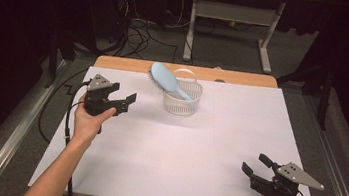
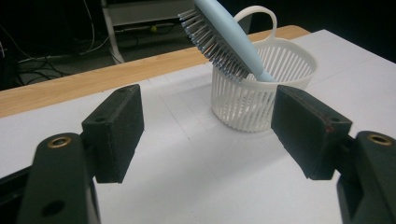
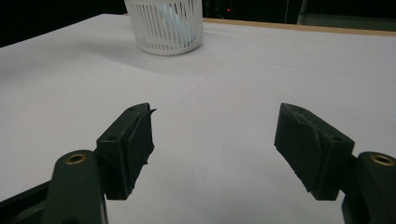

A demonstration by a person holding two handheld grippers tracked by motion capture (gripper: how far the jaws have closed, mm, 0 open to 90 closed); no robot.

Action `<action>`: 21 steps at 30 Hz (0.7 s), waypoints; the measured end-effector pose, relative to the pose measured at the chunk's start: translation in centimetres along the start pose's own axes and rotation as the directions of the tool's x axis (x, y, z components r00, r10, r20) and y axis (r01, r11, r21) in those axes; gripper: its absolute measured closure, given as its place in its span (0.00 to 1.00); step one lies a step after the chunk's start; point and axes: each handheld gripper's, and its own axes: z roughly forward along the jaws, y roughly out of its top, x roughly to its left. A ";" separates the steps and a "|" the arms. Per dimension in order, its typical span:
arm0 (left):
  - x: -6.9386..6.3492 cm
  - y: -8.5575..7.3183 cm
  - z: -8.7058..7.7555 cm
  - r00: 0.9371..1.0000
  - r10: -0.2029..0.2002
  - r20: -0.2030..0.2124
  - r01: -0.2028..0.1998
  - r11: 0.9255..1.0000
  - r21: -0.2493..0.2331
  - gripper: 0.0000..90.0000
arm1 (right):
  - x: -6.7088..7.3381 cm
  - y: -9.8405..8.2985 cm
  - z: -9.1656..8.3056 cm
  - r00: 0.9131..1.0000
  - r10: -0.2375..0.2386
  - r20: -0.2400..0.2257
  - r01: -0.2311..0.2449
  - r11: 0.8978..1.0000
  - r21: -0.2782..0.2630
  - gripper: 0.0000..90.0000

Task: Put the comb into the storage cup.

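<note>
Two grippers show in your high view: your left gripper (image 1: pixel 122 102) hovers left of the basket (image 1: pixel 182 104), jaws apart and empty; your right gripper (image 1: pixel 255 168) sits low at the near right corner, jaws wide, empty. White sheet (image 1: pixel 179 164) covers the table (image 1: pixel 116 63); dark floor with cables (image 1: pixel 140 36) lies beyond. Left gripper view: brush (image 2: pixel 224 37) leans handle-down in the basket, well ahead of your open jaws. Right gripper view: basket stands far off, bare sheet between your jaws.
</note>
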 end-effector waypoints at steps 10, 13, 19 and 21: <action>0.0 -0.6 -0.4 1.000 -0.005 0.001 0.005 1.000 -0.005 0.30 | 0.0 0.0 0.0 1.000 -0.001 0.000 0.001 1.000 0.000 0.32; 0.0 -0.7 -0.5 1.000 -0.003 -0.002 0.003 1.000 -0.008 0.30 | 0.0 0.0 0.0 1.000 0.001 0.000 -0.001 1.000 0.000 0.32; -0.1 -0.9 -0.8 1.000 0.001 -0.002 -0.001 1.000 -0.010 0.30 | 0.0 0.0 0.0 1.000 0.000 0.000 0.000 1.000 0.000 0.32; -0.1 -1.1 -0.8 1.000 0.000 -0.001 0.000 1.000 -0.010 0.30 | 0.0 0.0 0.0 1.000 0.001 0.000 -0.001 1.000 0.000 0.32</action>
